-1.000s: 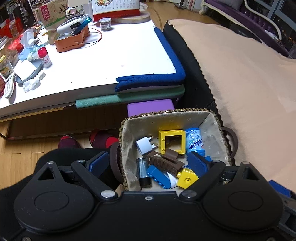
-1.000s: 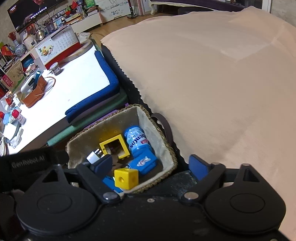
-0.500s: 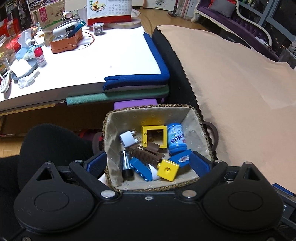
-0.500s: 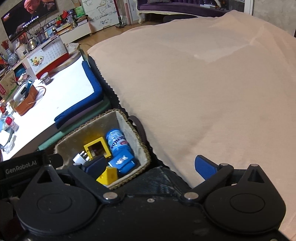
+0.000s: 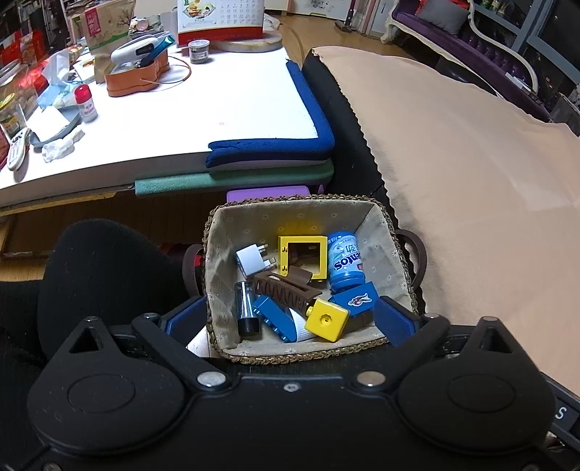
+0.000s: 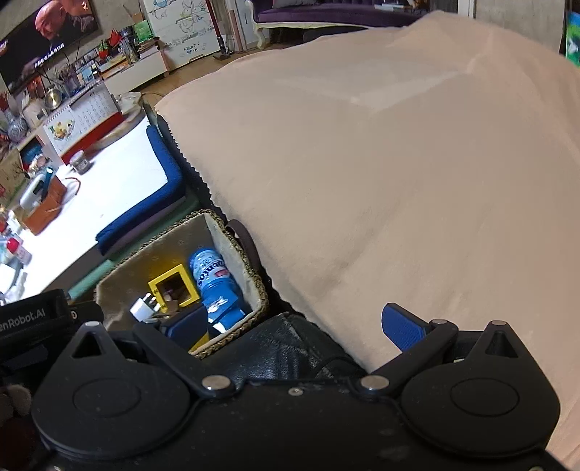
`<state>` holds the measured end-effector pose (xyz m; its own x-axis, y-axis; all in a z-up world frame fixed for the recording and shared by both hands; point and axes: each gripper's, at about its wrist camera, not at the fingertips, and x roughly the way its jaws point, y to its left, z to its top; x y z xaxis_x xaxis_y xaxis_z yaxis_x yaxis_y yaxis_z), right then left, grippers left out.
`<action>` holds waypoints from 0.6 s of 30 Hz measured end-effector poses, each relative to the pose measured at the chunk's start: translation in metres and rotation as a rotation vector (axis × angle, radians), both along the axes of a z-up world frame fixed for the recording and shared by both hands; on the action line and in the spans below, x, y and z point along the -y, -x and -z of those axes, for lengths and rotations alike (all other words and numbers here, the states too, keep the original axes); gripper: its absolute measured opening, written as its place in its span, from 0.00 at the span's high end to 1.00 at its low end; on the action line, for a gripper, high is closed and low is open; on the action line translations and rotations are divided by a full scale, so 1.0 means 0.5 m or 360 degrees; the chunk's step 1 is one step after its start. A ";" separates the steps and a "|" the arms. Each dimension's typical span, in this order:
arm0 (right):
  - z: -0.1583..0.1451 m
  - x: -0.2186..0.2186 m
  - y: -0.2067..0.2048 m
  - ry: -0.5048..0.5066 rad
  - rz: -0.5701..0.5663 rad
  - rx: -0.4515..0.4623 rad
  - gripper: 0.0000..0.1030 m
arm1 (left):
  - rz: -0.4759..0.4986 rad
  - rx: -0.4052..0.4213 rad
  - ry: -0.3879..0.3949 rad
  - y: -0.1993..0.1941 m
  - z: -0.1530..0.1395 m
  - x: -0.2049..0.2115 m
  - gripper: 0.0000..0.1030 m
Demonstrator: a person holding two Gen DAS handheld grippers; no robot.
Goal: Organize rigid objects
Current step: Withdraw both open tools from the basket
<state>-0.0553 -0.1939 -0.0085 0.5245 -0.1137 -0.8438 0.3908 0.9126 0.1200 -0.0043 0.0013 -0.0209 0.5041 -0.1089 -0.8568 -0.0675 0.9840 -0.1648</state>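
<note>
Jaws of the left gripper (image 5: 286, 319) have just been opening and are spread wide astride the basket (image 5: 393, 232), nothing being pinched. The right gripper (image 6: 297, 328) is likewise spread and empty, the basket lying ahead-left of it beside a beige blanket (image 6: 398, 181); a white table (image 5: 199, 108) is seen beyond.

The blue bottle (image 5: 346, 262) in the basket (image 5: 393, 235) says "mentos" in white letters, upside down in the left view. A black gripper body (image 6: 32, 319) at the left edge of the right view says "enRobot.AI", 1st letters cut off. A black part (image 5: 562, 413) at lower right of the left view has an "S". Calendar (image 5: 221, 16) nos. at top are too small to read.
</note>
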 end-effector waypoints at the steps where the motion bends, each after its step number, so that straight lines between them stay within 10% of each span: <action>1: 0.001 0.002 0.001 -0.0012 0.0000 -0.0001 0.00 | -0.0004 -0.0002 0.0004 0.001 0.000 0.000 0.08; 18: 0.010 -0.004 -0.001 0.0023 -0.0008 -0.0057 0.00 | 0.0082 0.0035 -0.0113 0.013 -0.002 0.027 0.08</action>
<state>-0.0550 -0.1917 -0.0134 0.4945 -0.1233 -0.8604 0.3898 0.9162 0.0927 -0.0106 -0.0121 -0.0201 0.5181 -0.0748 -0.8520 -0.0133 0.9953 -0.0954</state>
